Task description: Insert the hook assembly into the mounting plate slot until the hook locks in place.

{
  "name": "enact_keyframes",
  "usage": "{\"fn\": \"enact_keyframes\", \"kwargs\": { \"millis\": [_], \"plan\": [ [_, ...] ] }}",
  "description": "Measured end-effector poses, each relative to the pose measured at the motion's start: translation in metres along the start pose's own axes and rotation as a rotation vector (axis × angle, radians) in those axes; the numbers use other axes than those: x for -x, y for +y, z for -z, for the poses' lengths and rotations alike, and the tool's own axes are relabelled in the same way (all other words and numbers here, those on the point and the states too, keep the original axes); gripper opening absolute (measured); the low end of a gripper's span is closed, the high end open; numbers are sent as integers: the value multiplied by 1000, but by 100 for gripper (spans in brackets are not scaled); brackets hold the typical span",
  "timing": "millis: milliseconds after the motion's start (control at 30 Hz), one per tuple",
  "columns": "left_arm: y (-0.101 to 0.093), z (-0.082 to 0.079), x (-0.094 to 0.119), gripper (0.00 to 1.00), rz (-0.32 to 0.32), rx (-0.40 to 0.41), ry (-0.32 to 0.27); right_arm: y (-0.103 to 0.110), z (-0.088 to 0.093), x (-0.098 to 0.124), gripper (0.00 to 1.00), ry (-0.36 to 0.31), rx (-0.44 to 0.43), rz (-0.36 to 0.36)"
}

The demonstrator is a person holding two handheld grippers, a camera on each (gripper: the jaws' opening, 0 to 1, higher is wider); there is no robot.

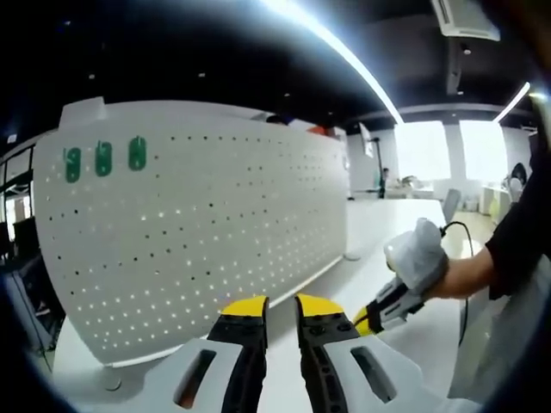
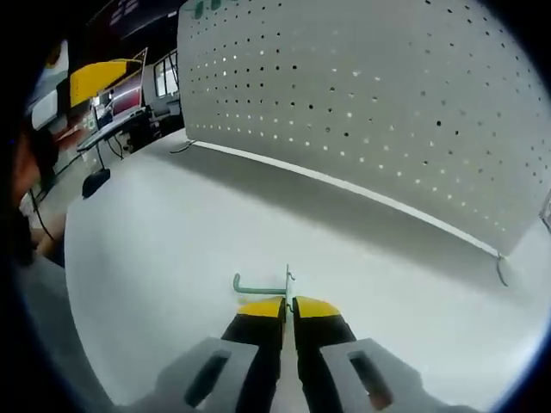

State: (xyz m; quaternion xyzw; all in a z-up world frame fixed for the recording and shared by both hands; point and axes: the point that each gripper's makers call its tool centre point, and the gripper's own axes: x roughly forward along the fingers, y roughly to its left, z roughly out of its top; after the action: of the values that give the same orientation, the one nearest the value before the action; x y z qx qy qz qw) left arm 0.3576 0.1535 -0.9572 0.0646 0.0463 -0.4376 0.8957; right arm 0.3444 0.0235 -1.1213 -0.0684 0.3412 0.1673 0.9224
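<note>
— Left gripper view first: what do you make of it?

— That left gripper hangs over the white table with its yellow-tipped jaws a narrow gap apart and nothing between them. Ahead stands the white pegboard, upright on the table, with three green hooks in a row near its upper left corner. Off to the right a gloved hand holds the other tool, low over the table.

— And the right gripper view?

— The right gripper has its jaws pinched on a thin plate, the back of a green hook. The hook's arm sticks out sideways to the left, its end turned up, above the bare tabletop. It sits well apart from the pegboard, which crosses the top of that view. I cannot tell which hole it lines up with.
</note>
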Motion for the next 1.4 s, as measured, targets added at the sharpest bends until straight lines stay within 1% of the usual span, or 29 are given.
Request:
{"fn": "enact_keyframes", "kwargs": {
  "millis": [200,500,633,733,933,1067,1167,1400],
  "plan": [
    [-3,1,-1,12,9,-6,7,2,-11,4,2,-44,-25,-10],
    [-9,4,-2,12,26,-18,20,9,-28,10,2,-103,-25,-32],
    [-11,5,-3,12,29,-21,23,12,-36,13,2,-135,-42,-46],
    [-12,5,-3,12,34,-22,24,14,-45,17,2,-183,-77,-72],
    [-15,6,-4,12,43,-30,28,17,-53,21,2,-215,-98,-86],
    [-18,6,-5,12,49,-34,31,18,-60,25,2,-249,-133,-105],
    [-19,6,-5,12,53,-36,31,19,-66,29,2,-283,-173,-125],
    [-23,6,-6,12,64,-42,35,21,-76,37,2,-339,-258,-163]
  ]
}}
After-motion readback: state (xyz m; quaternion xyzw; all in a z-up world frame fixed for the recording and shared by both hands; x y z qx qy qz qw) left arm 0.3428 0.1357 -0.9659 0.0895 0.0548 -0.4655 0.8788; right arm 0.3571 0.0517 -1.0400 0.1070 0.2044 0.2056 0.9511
